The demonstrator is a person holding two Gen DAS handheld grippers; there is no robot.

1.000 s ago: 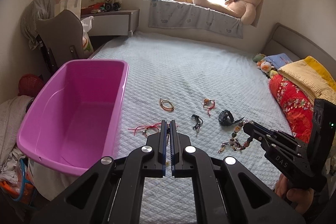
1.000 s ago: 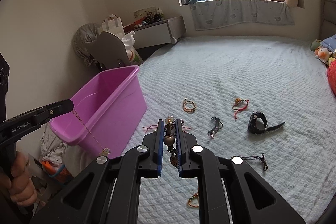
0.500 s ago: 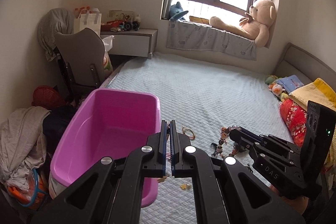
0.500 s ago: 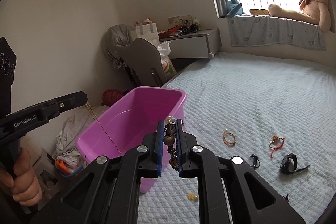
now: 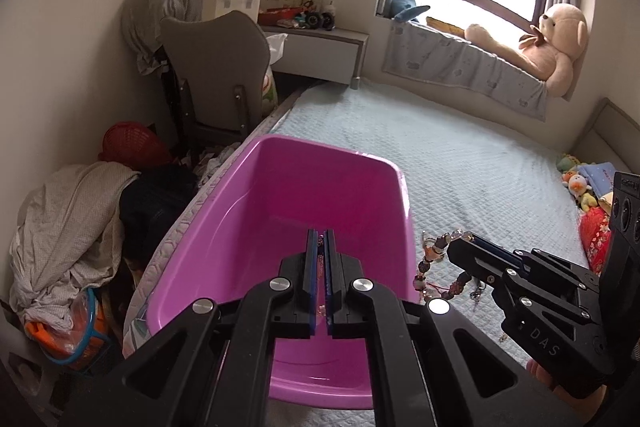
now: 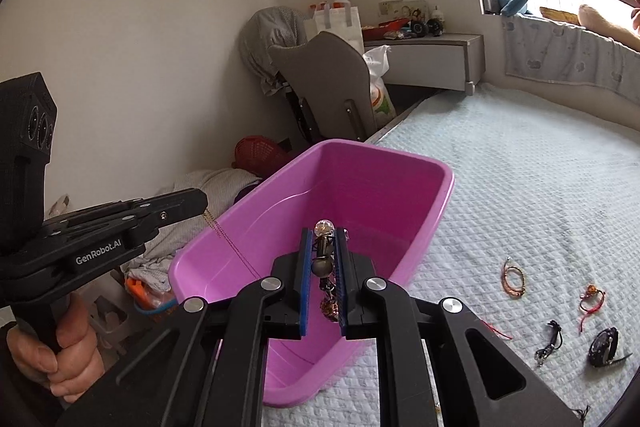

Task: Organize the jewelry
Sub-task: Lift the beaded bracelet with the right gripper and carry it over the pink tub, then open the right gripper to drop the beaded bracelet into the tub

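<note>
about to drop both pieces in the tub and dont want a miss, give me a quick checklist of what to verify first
1. Left gripper shut on the thin gold chain: ok.
2. Right gripper shut on the chunky beaded bracelet: ok.
3. Chain hanging over the pink plastic tub: ok; it trails down inside the rim.
4. Bracelet fully over the tub: cannot tell; in the left wrist view its beads sit beside the right rim.
5. Tub seated flat on the quilted bed: ok.
6. Chain and bracelet apart, not tangled: ok.
</note>
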